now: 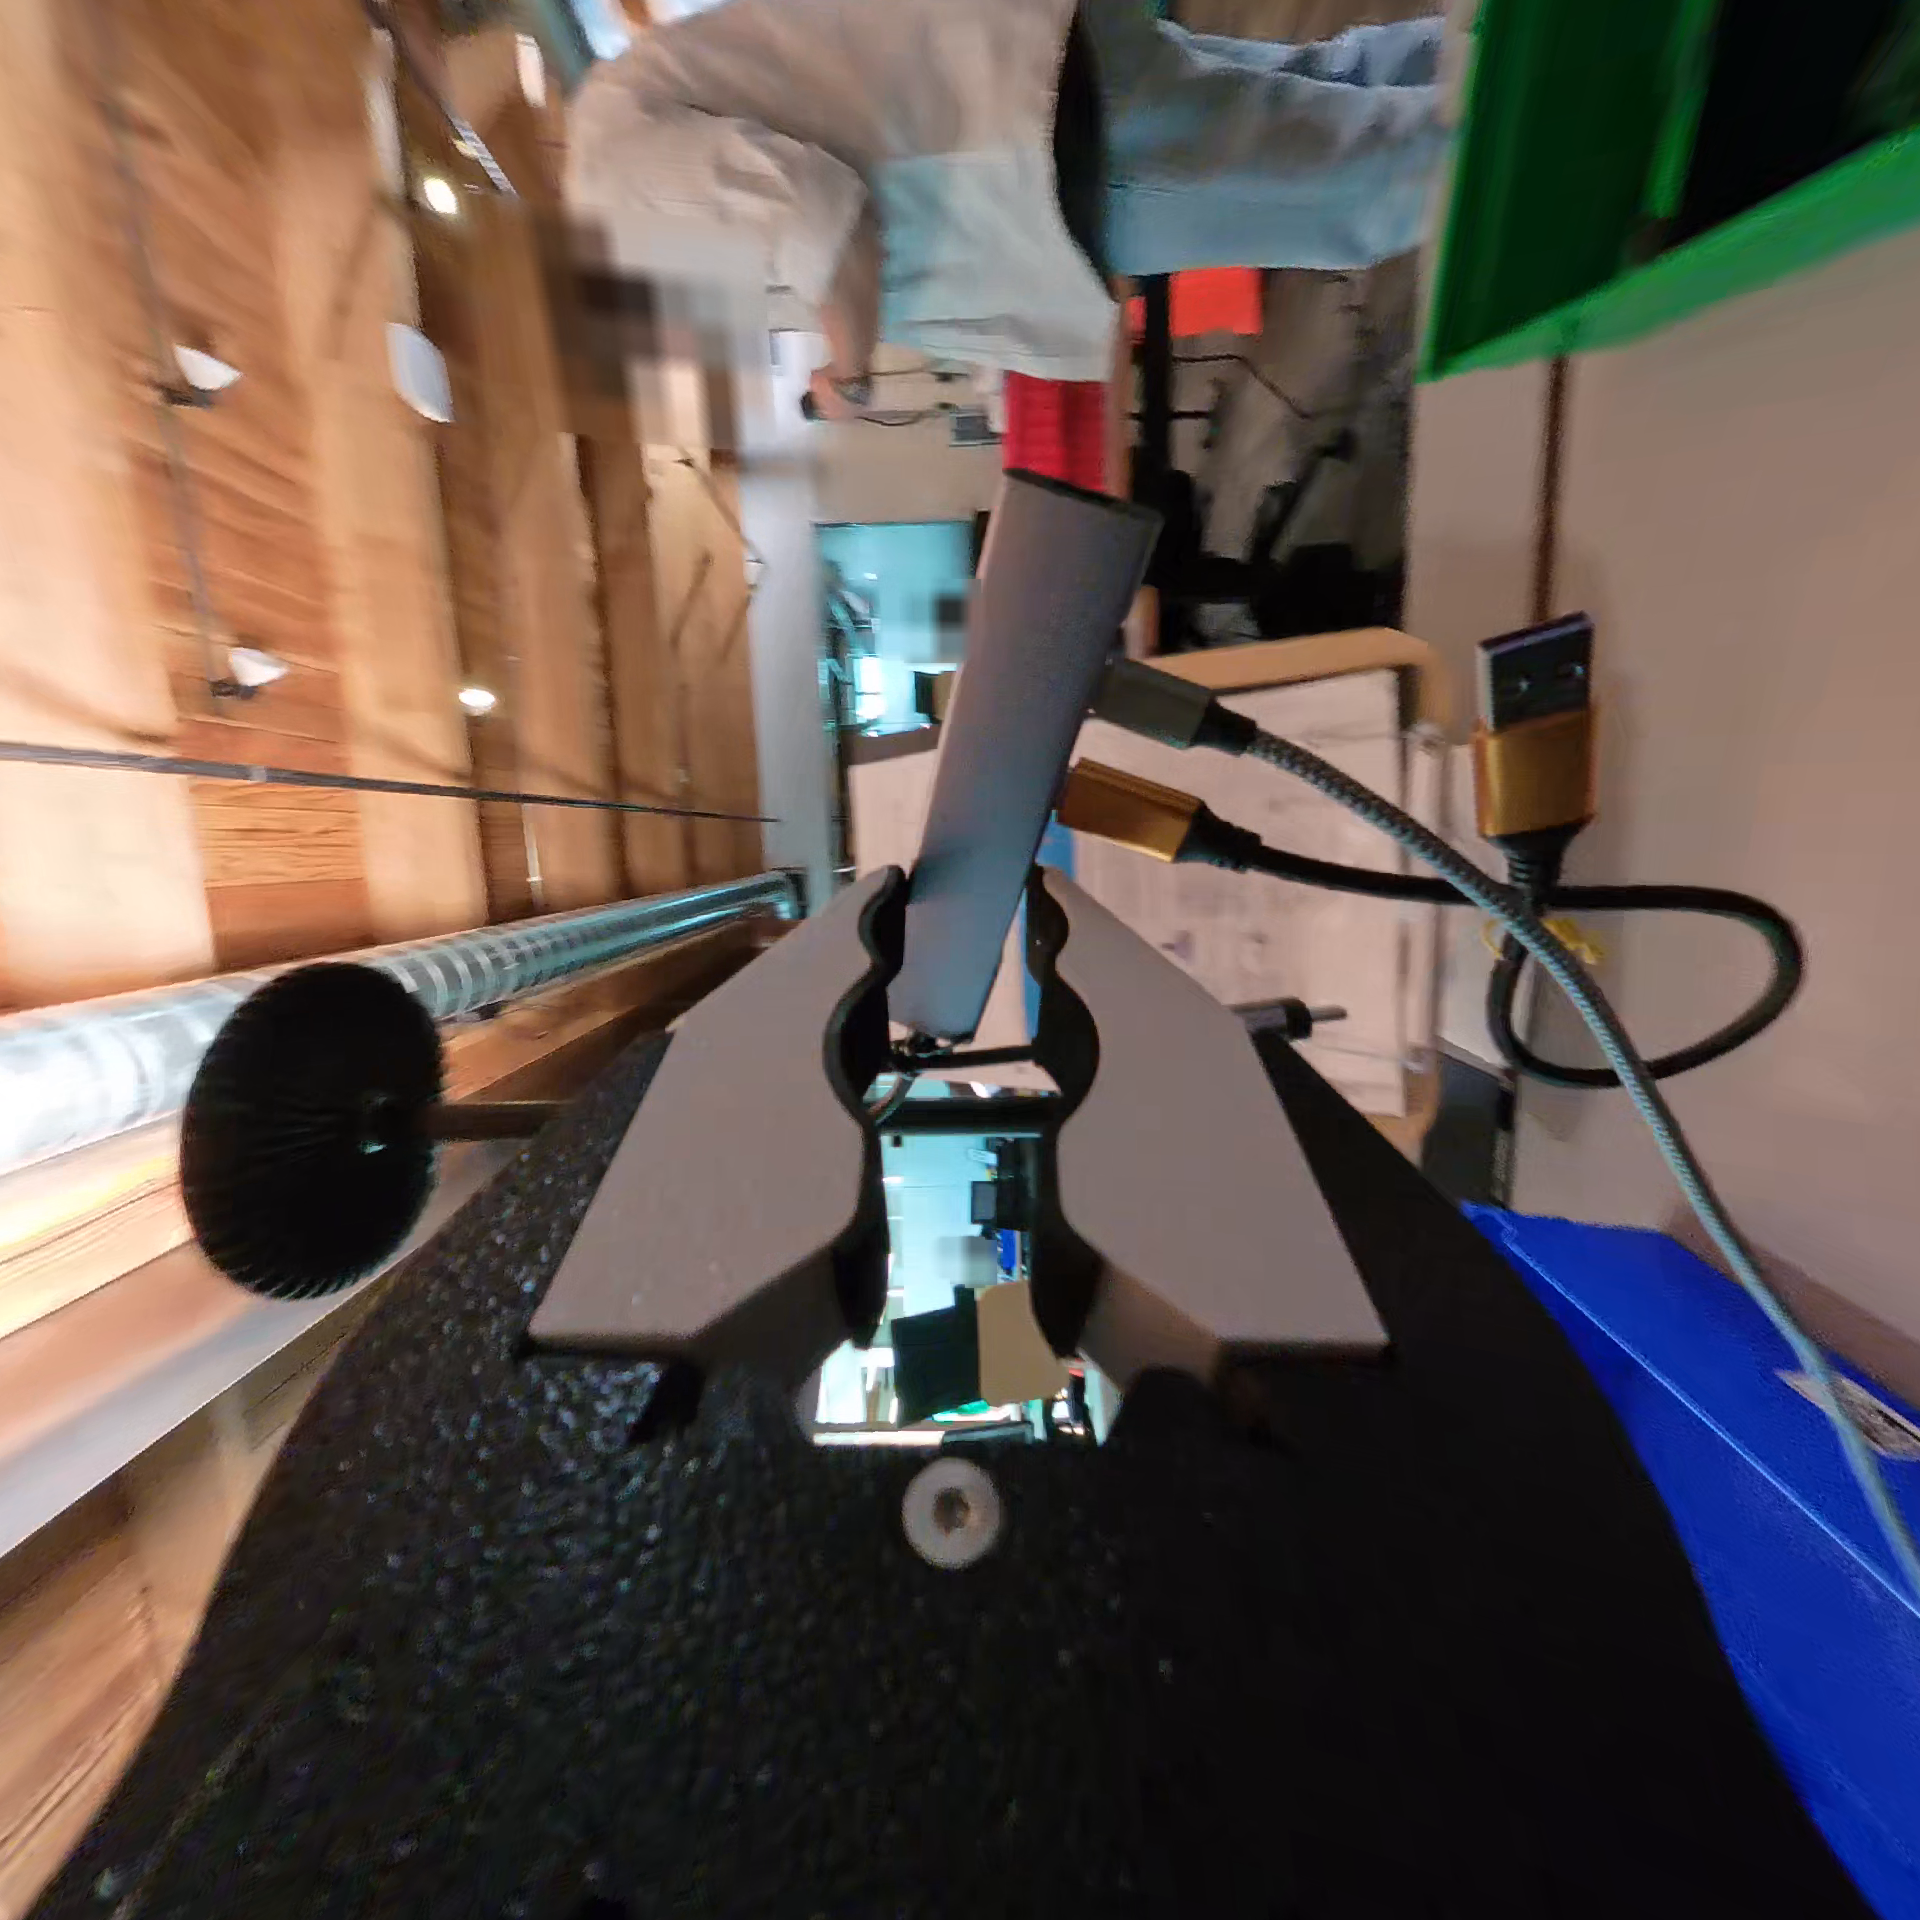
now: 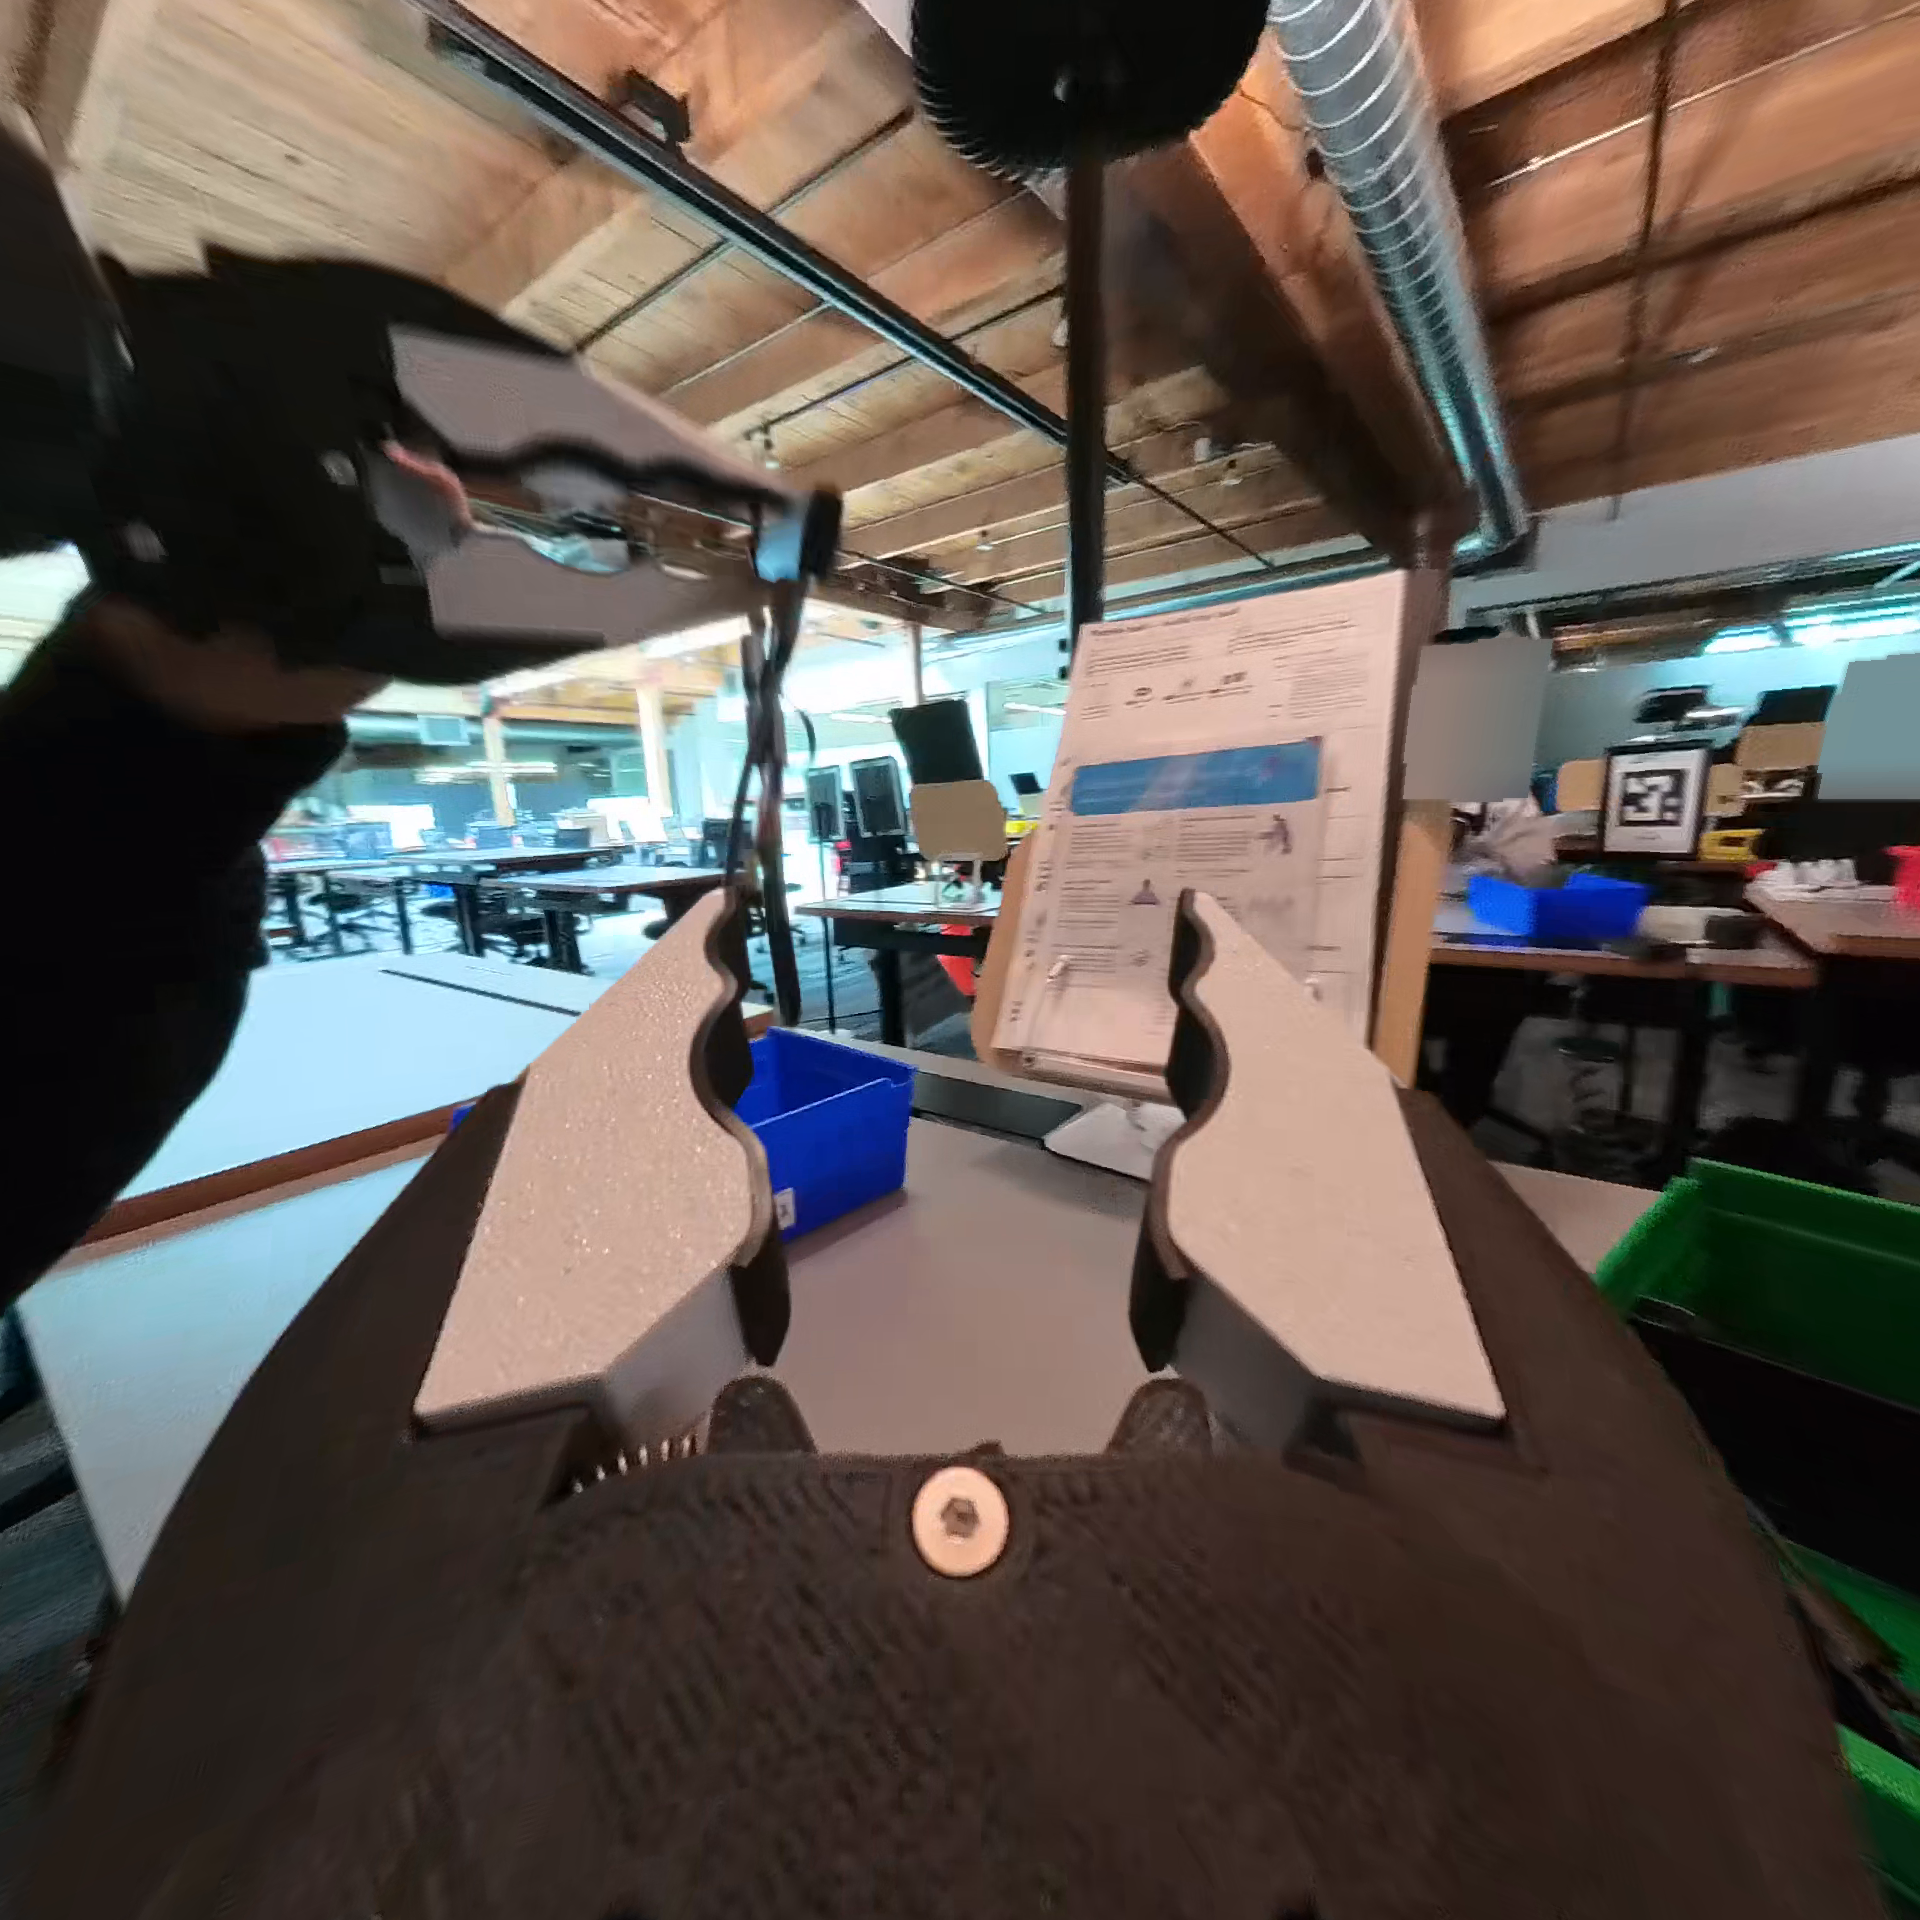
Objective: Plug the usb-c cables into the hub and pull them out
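My left gripper [image 1: 961, 914] is shut on a grey bar-shaped hub [image 1: 1029, 717] and holds it up in the air; the view is rolled sideways. Two cables are plugged into the hub's side: one with a grey plug [image 1: 1153, 707] and braided grey cord, one with a gold plug [image 1: 1127, 810] and black cord. A loose gold-sleeved USB-A end [image 1: 1536, 727] hangs nearby. My right gripper [image 2: 956, 935] is open and empty above the table. In the right wrist view the left gripper [image 2: 790, 535] shows at the upper left, with the hub end-on and cables [image 2: 764, 748] hanging down.
A blue bin [image 2: 821, 1122] stands on the grey table [image 2: 956, 1278] ahead, also at the left wrist view's lower right [image 1: 1714, 1455]. A green bin [image 2: 1766, 1268] is at the right. A paper sheet on a stand [image 2: 1195, 831] is behind. A person [image 1: 935, 187] stands beyond. The left gripper's tips are roughly 15 cm from the right gripper's.
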